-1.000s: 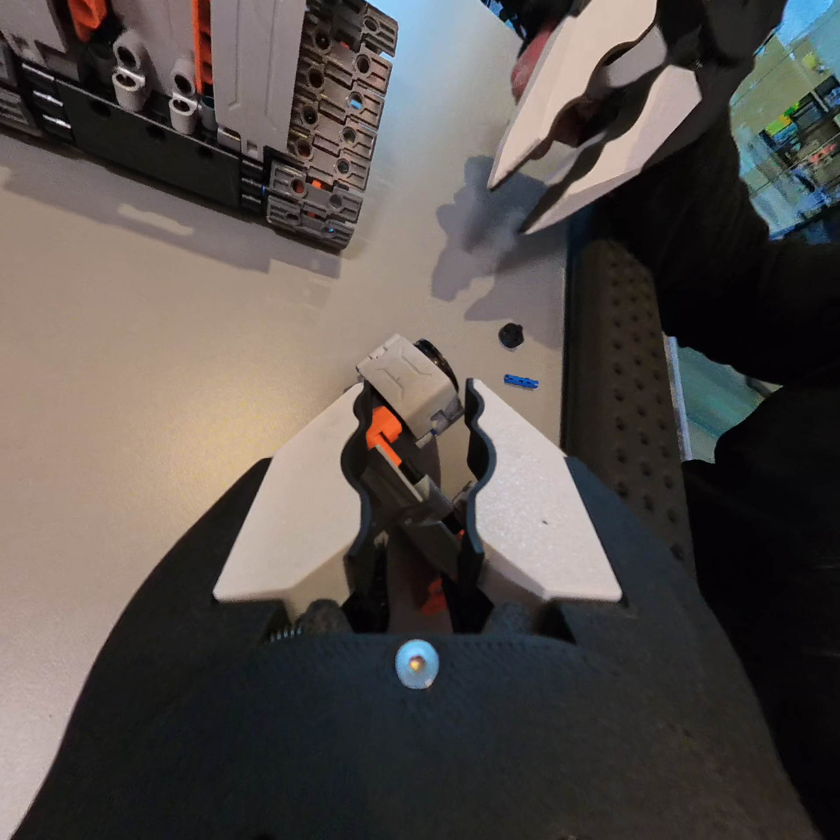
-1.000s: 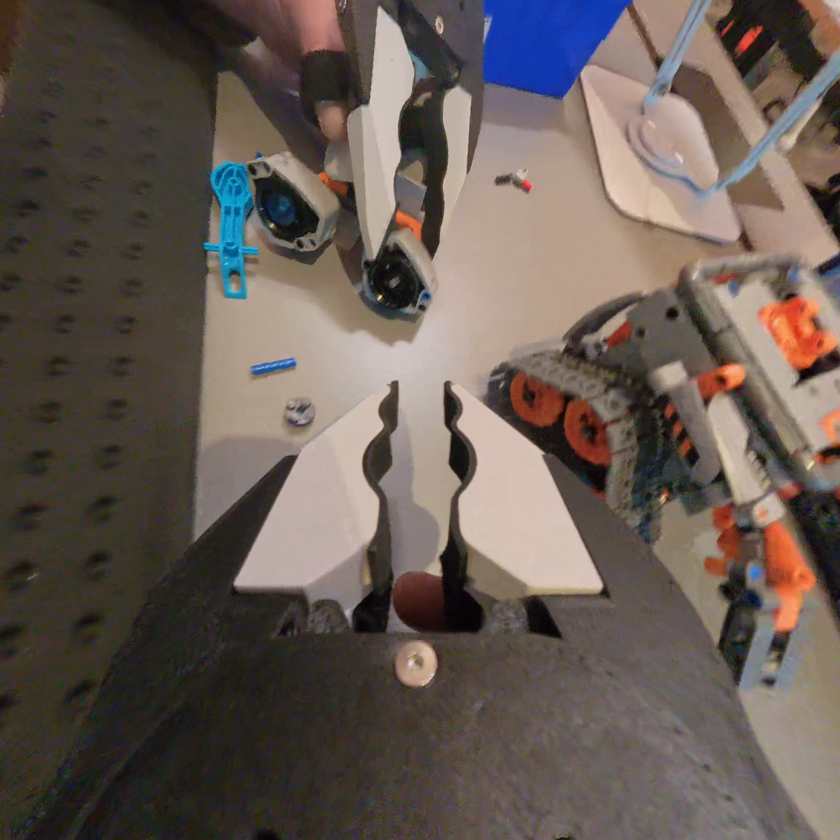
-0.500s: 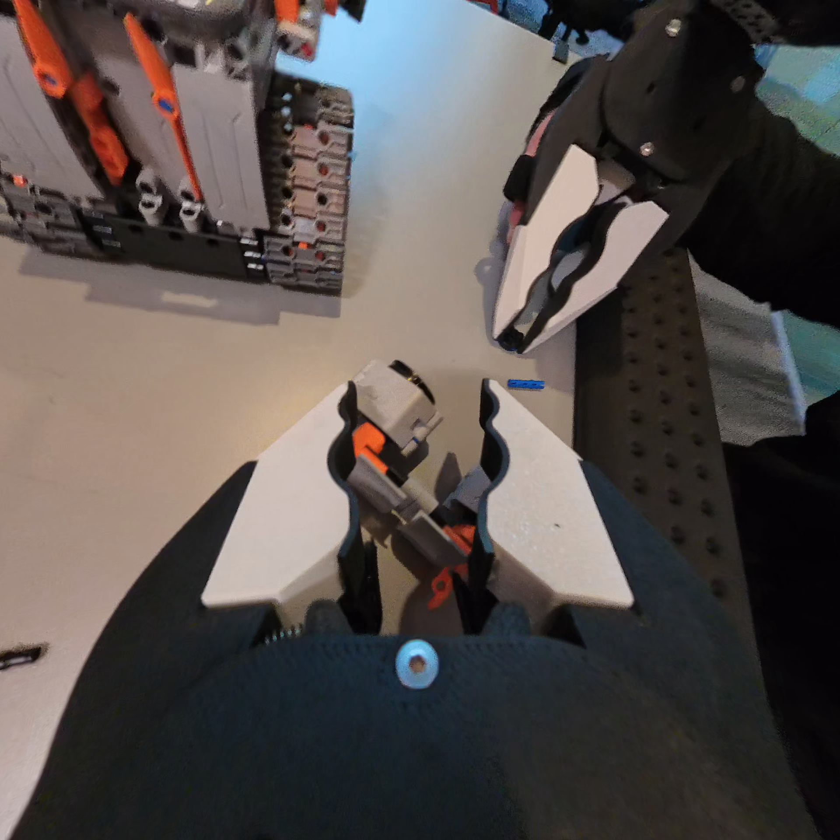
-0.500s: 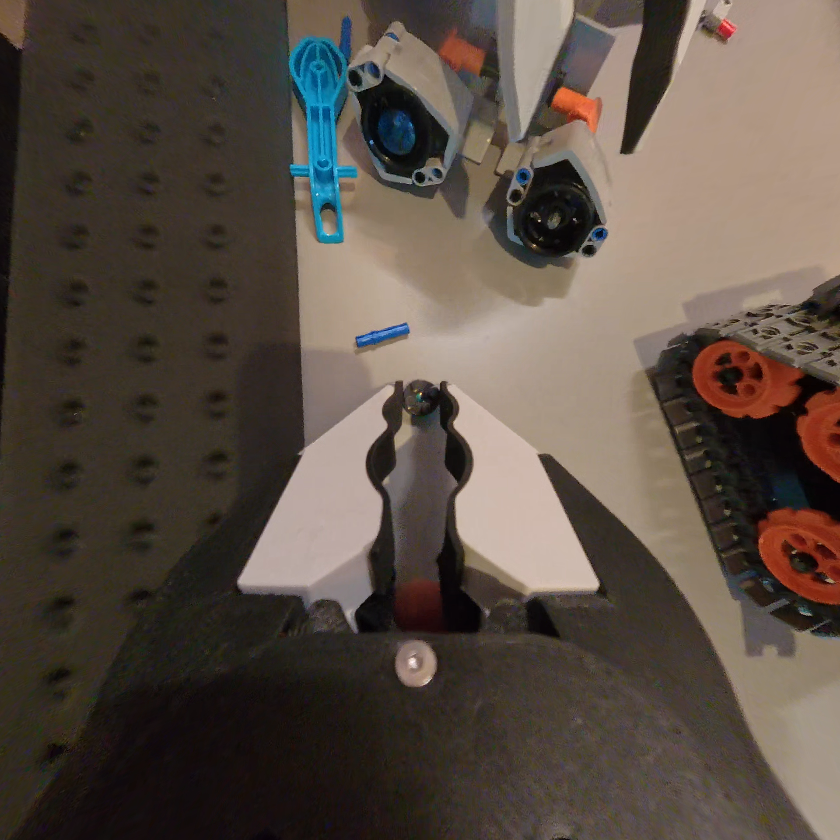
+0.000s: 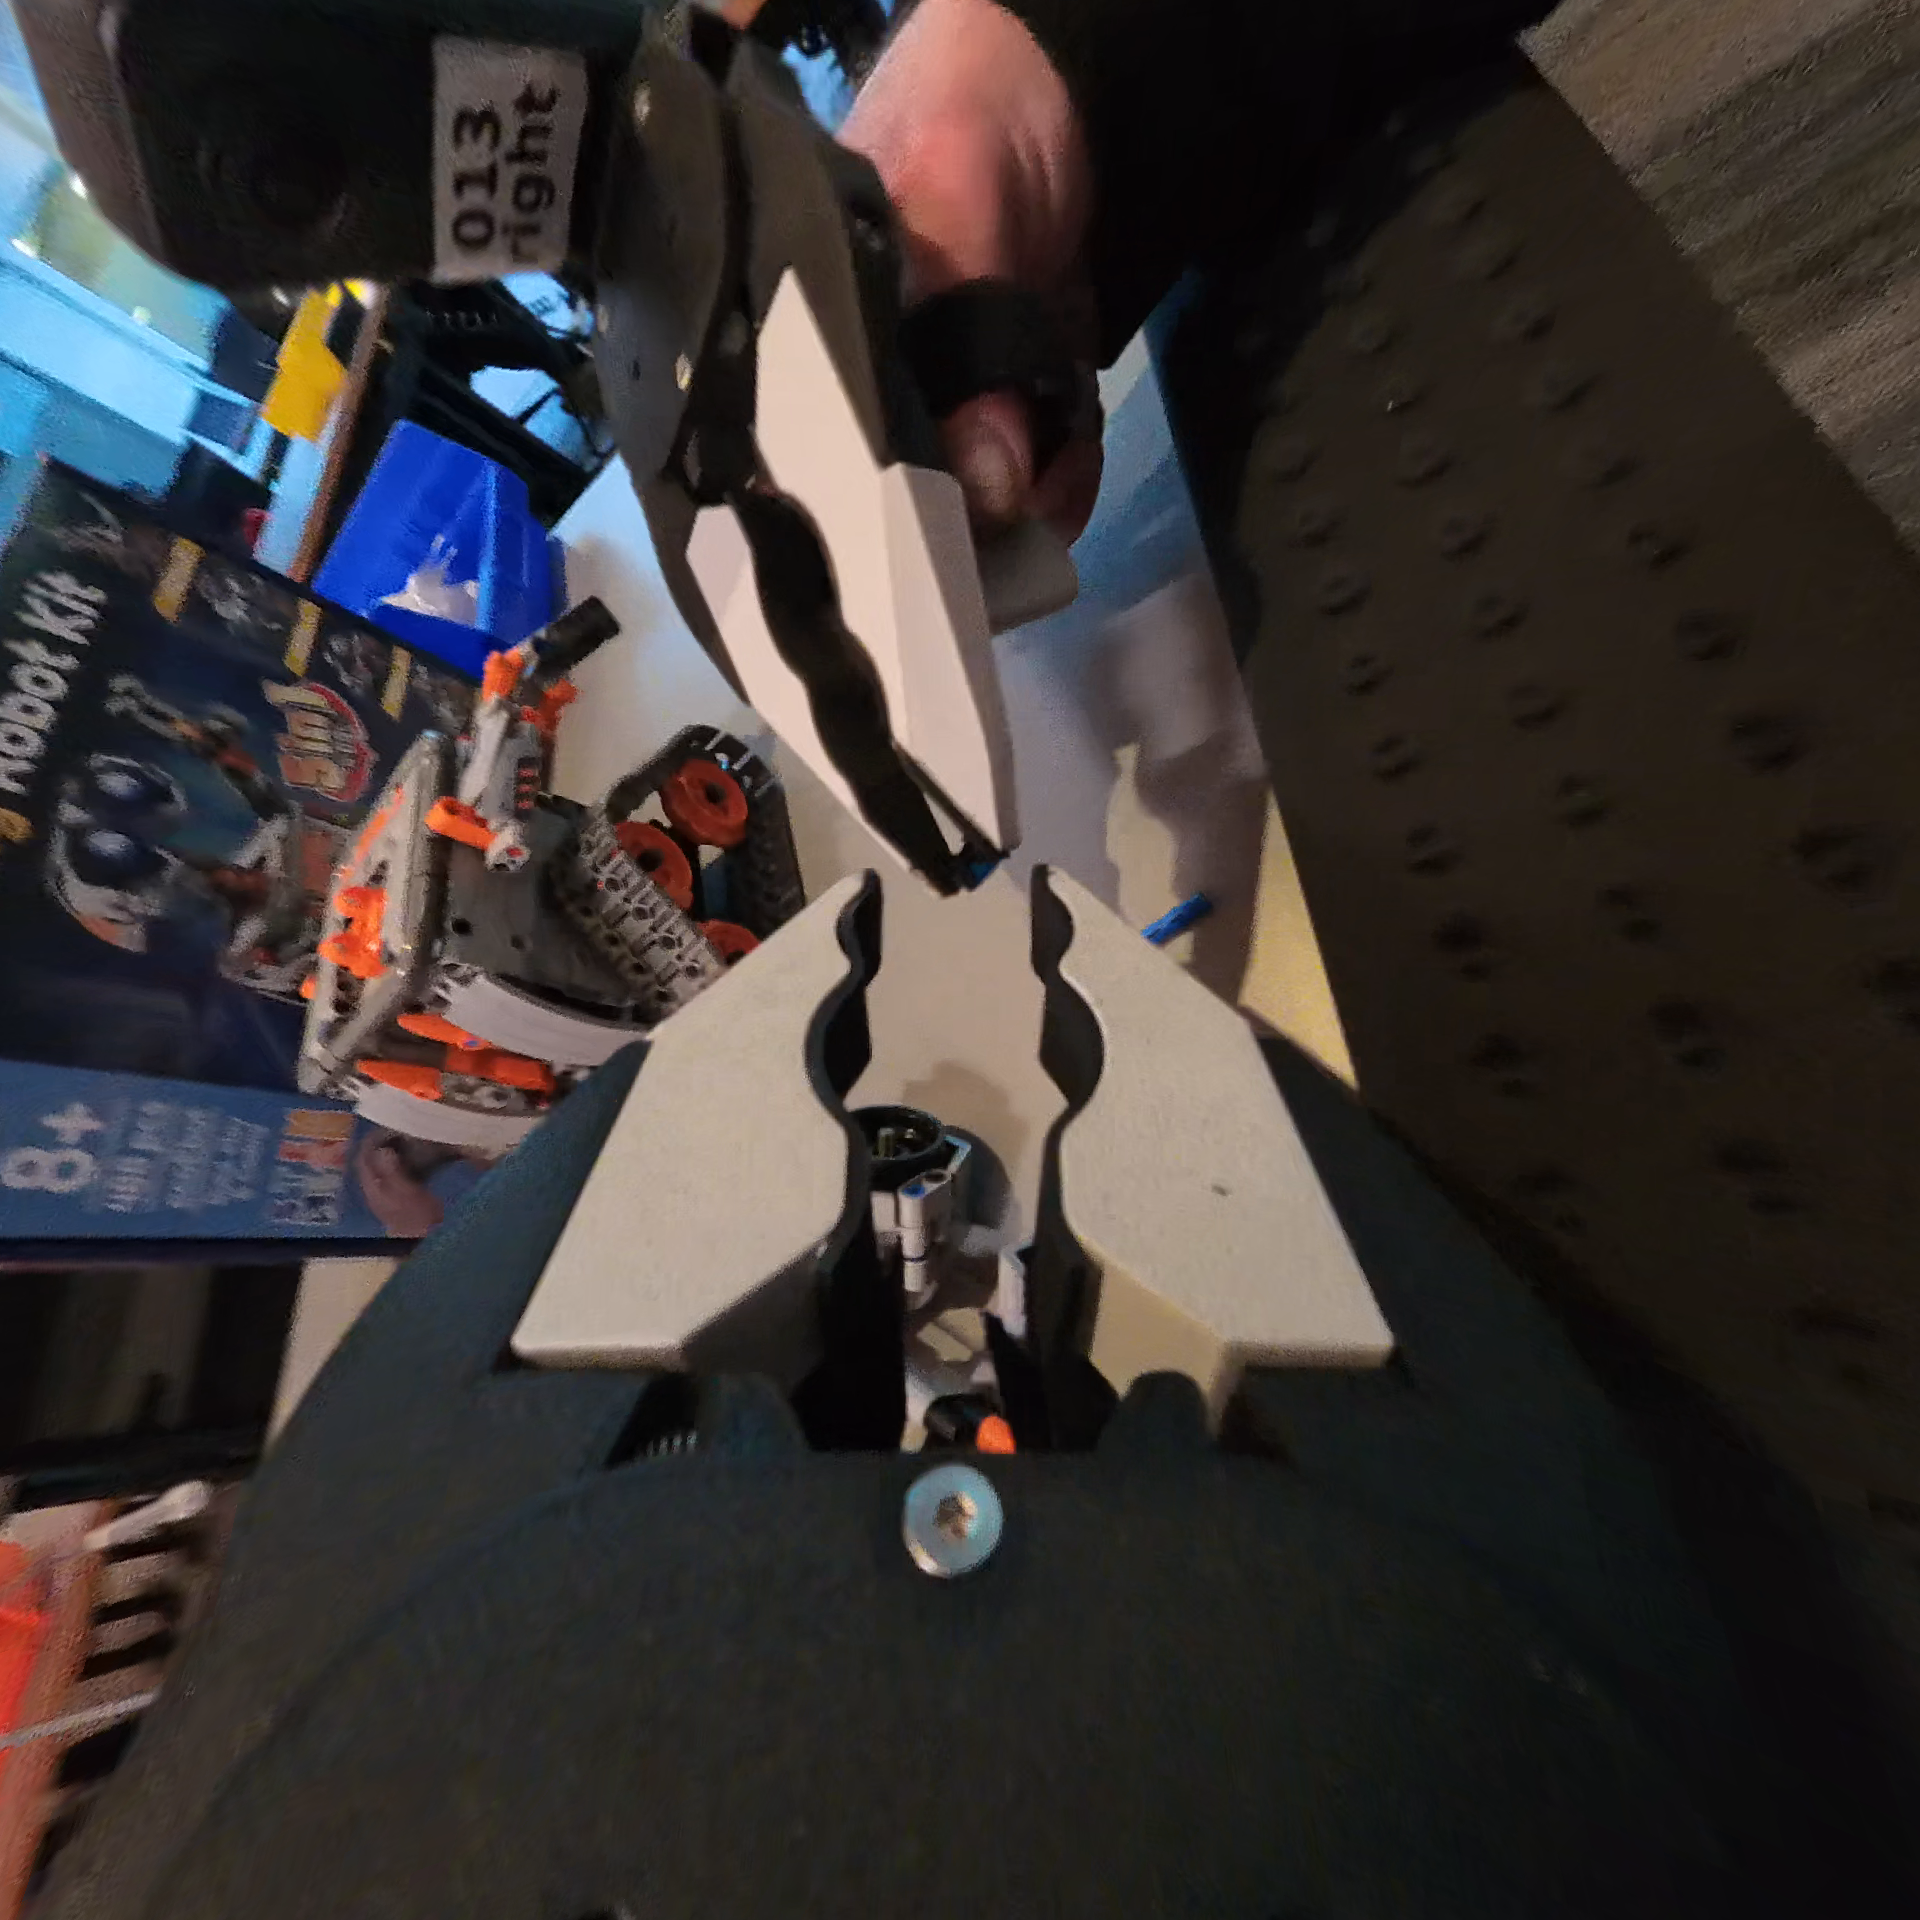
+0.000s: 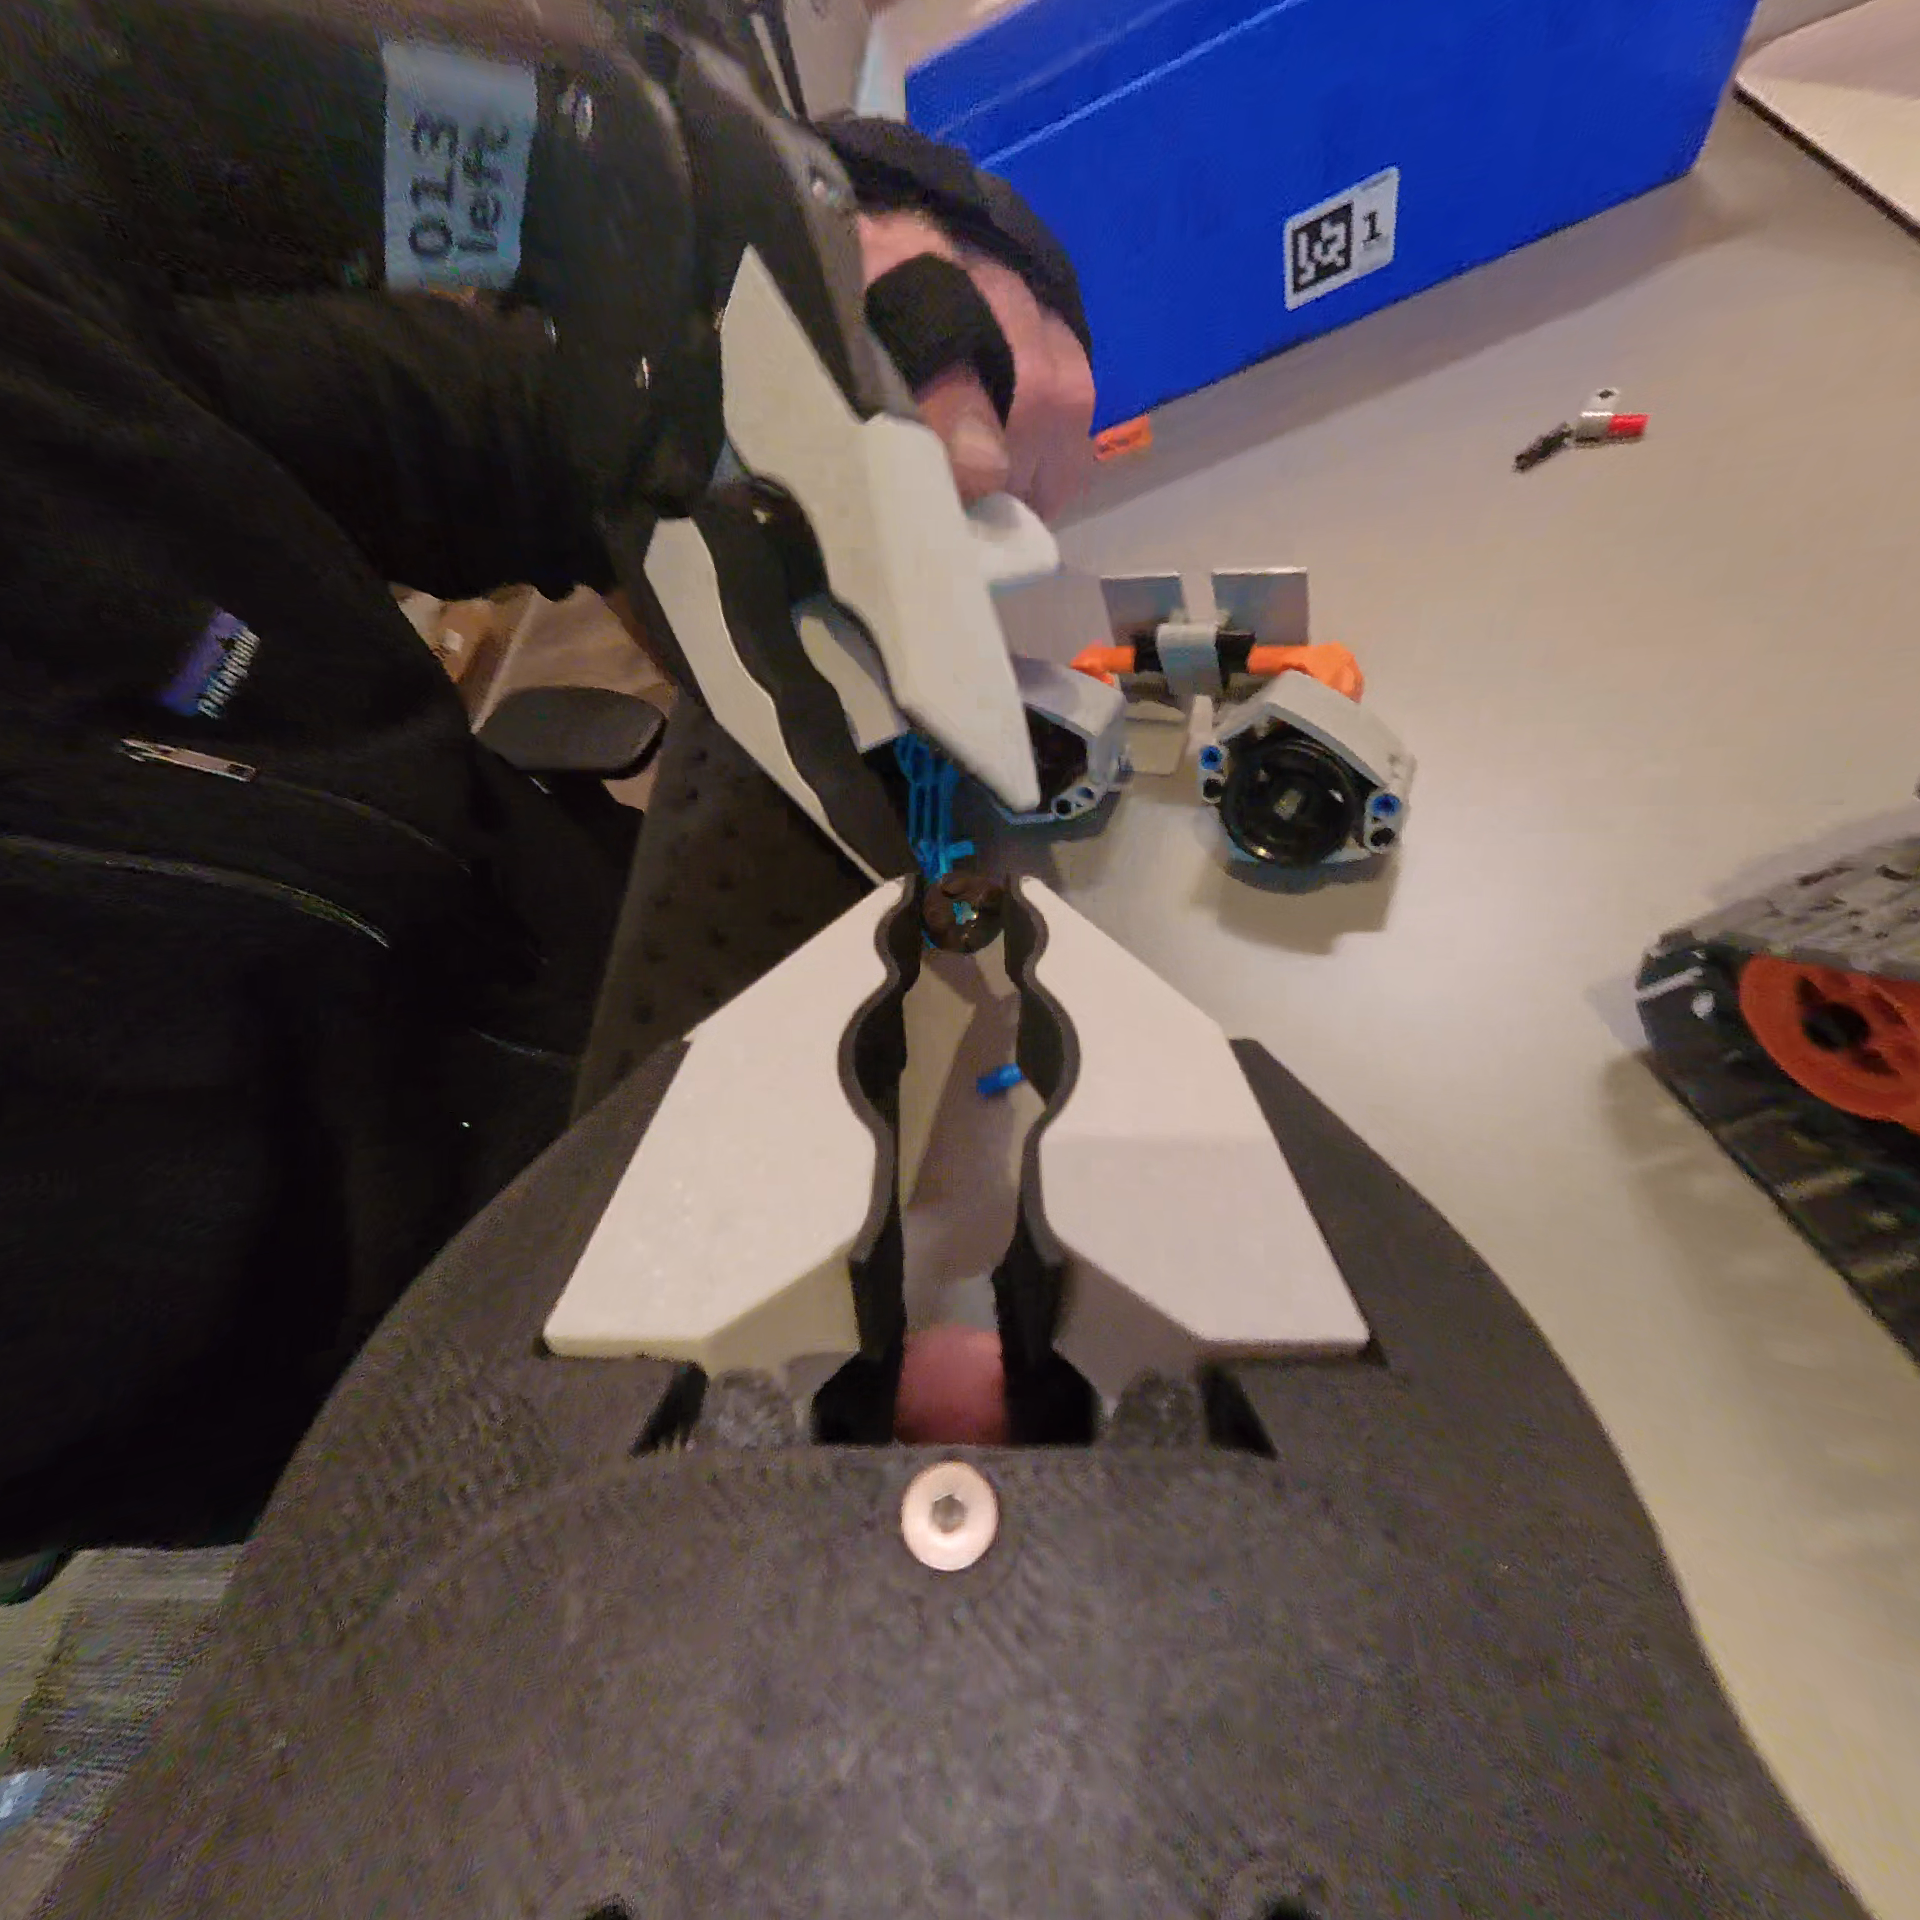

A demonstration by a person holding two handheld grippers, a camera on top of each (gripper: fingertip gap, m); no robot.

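My right gripper (image 6: 961, 891) is shut on a small black round piece (image 6: 958, 920) and holds it above the table; in the left wrist view (image 5: 956, 873) its tips hang just beyond my left fingertips. My left gripper (image 5: 951, 894) is open, its fingers either side of a grey motor assembly (image 5: 914, 1174) lying on the table. In the right wrist view the left gripper (image 6: 935, 821) covers part of the left motor, and the second motor (image 6: 1299, 779) lies free beside it. A turquoise lever piece (image 6: 925, 800) shows in the gap between the left fingers.
A tracked grey-and-orange vehicle (image 5: 623, 894) stands to one side, also in the right wrist view (image 6: 1818, 1018). A printed kit box (image 5: 156, 831) stands behind it. A blue box (image 6: 1299, 187) stands at the back. A blue pin (image 5: 1179, 920) lies by a black perforated mat (image 5: 1610, 831). A small grey-red piece (image 6: 1590, 426) lies farther off. My left and right fingertips are right by each other. The blue pin (image 5: 1179, 920) is about 7 centimetres from both grippers' fingertips.
My right gripper closed on the small black round piece, lifted it and brought it to my left gripper's tips. My left gripper opened off the motor assembly and tilted up.
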